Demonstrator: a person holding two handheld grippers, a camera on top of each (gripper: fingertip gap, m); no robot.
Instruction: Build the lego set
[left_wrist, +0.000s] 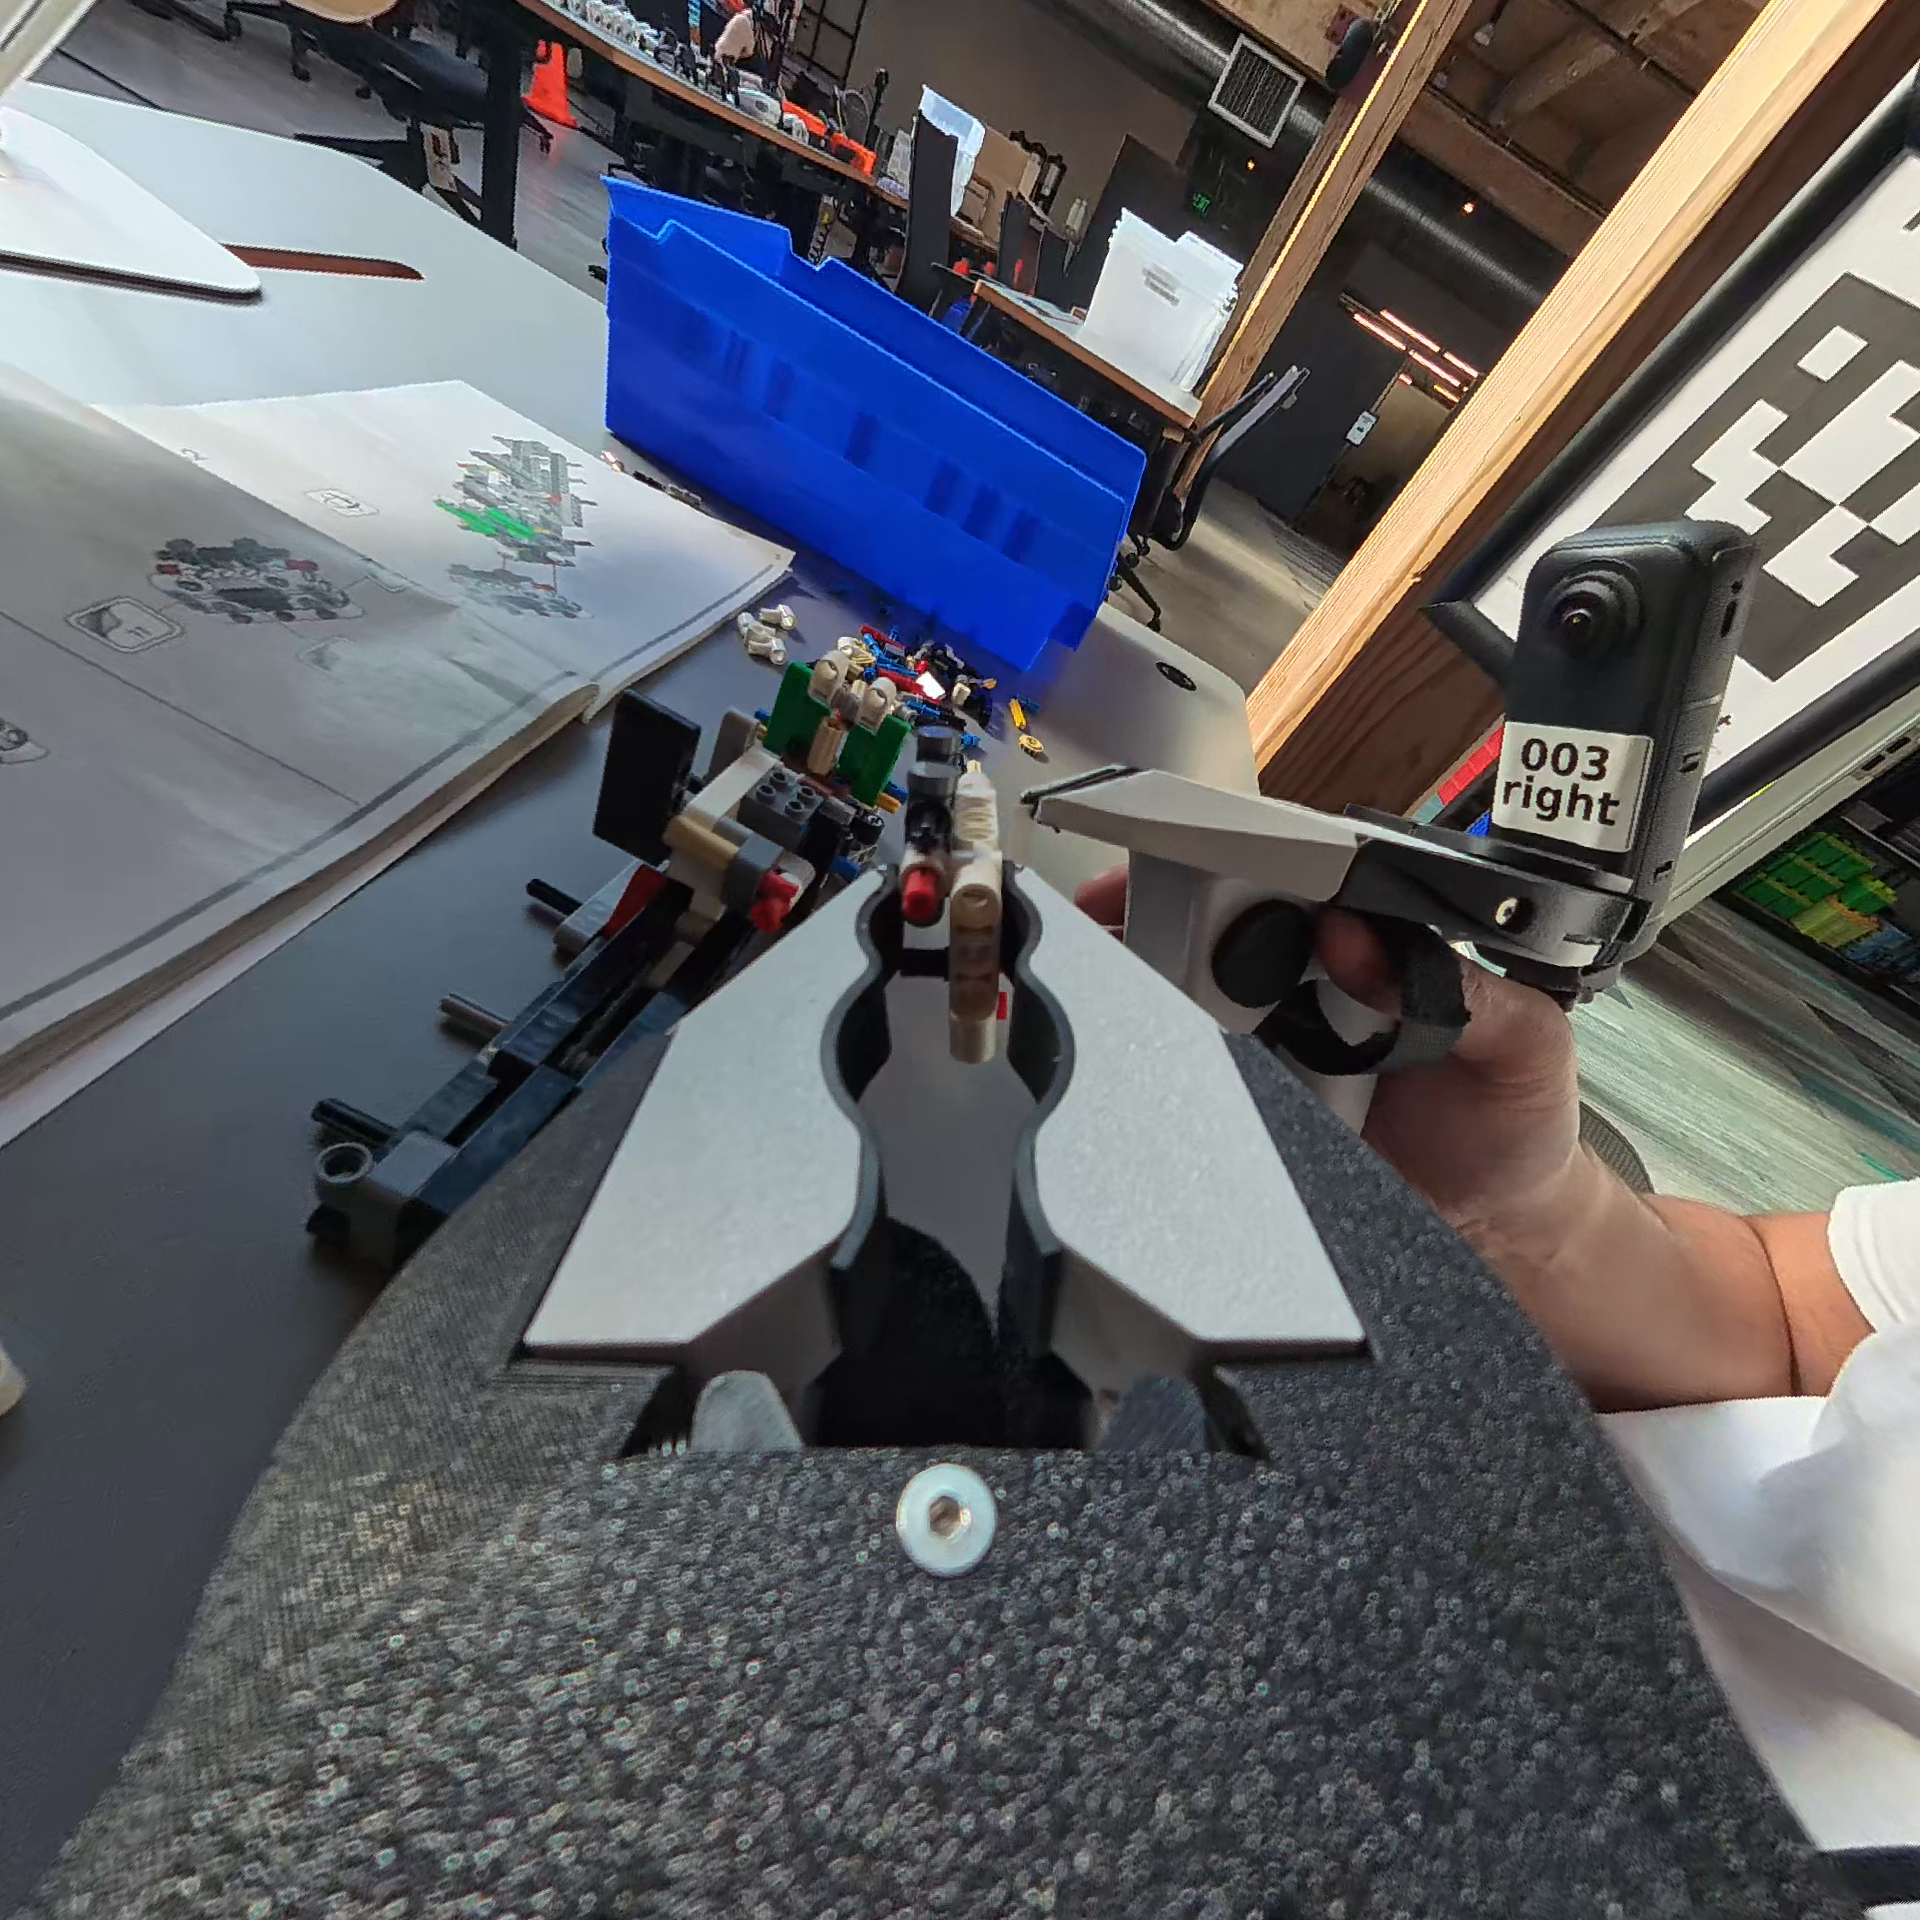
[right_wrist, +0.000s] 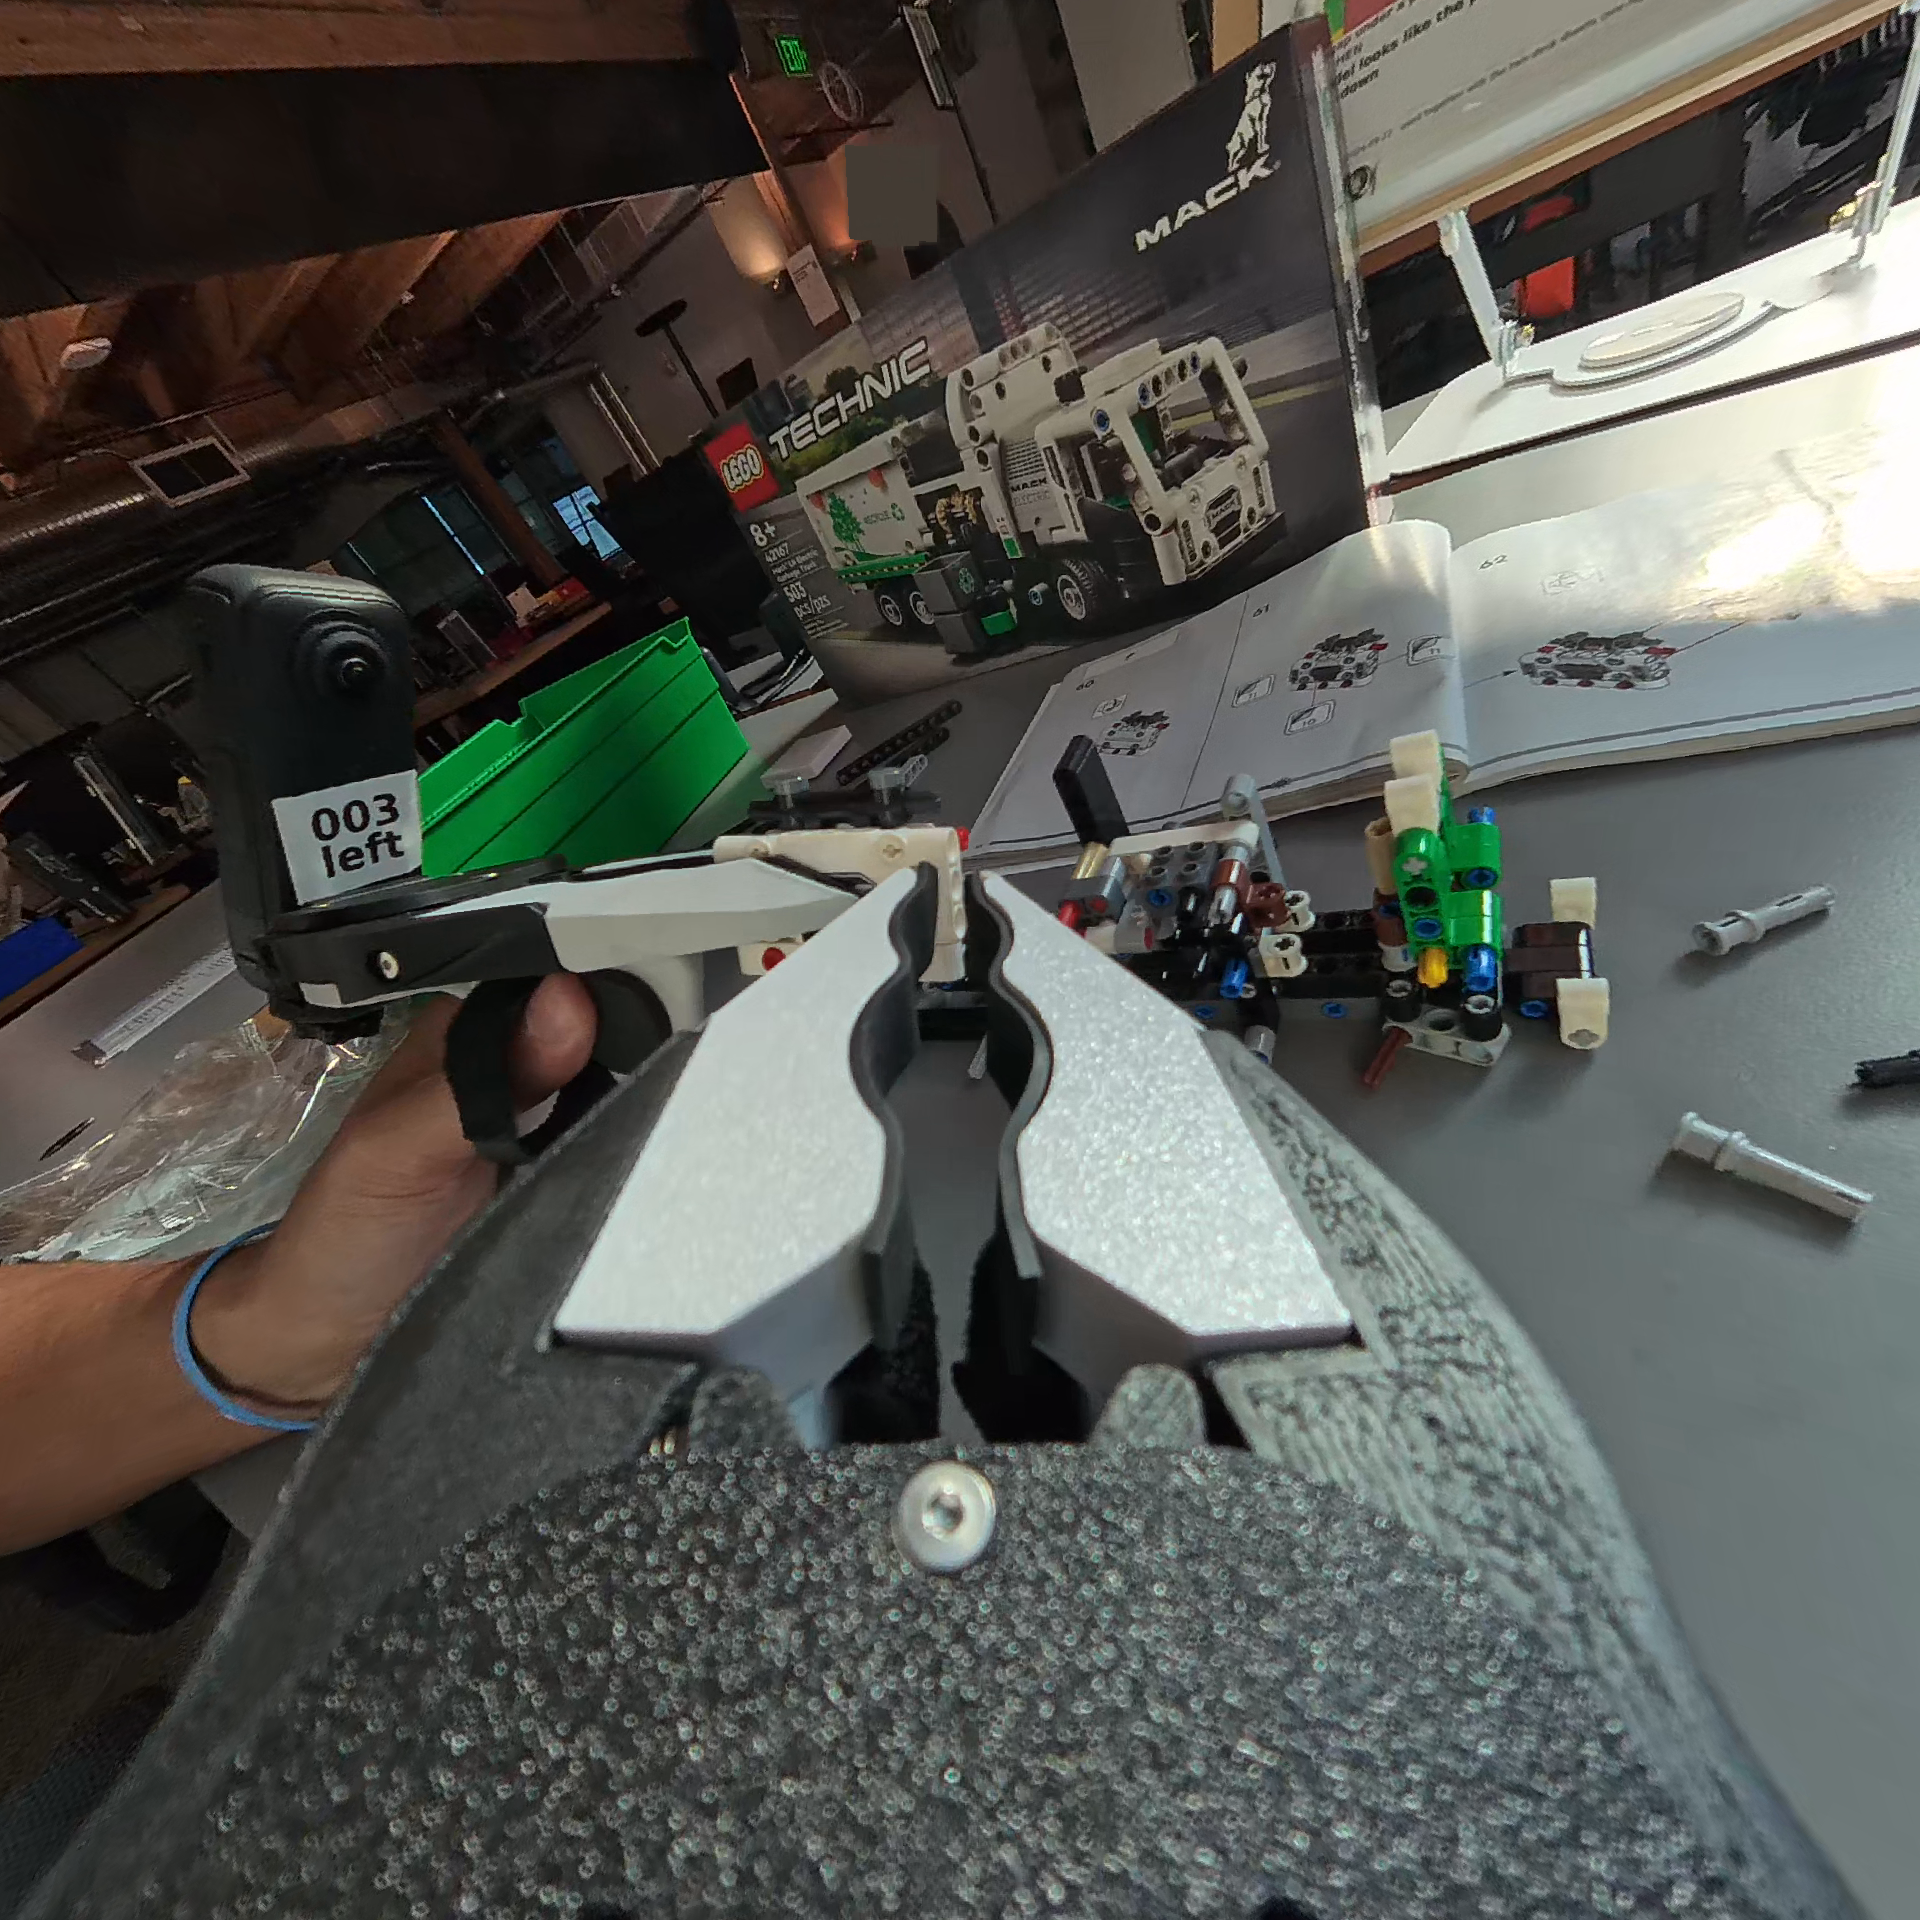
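At the far left an open instruction booklet (left_wrist: 312, 623) lies on the dark table (left_wrist: 156, 1039). Just right of it sits a long black-framed build (left_wrist: 727, 821) topped with grey, tan and green pieces. Behind that are a blue bin (left_wrist: 852, 436) and a scatter of loose parts (left_wrist: 914, 665). The left gripper (left_wrist: 951, 883) is at centre, its fingers (left_wrist: 790, 1039) drawn in narrowly on a small sub-assembly (left_wrist: 961, 935) that is held clear of the table above the near end of the build. Only a short stretch of the piece appears to sit between the tips, so I judge the main risk to be a sideways nudge that twists it in the pinch or knocks it free. It could then drop among the loose parts or strike the build below. A push along a pin could also pop a connector off. The likeliest source is the right gripper (left_wrist: 1039, 800), in a person's hand (left_wrist: 1455, 1039), whose tips sit just beside the piece's far end. The two are brought almost together and nothing is visible between them. The sub-assembly is slim and stacked: a cream beam with round holes, a red pin end facing the camera, dark grey and black connectors beyond, and a pale ribbed part alongside them.
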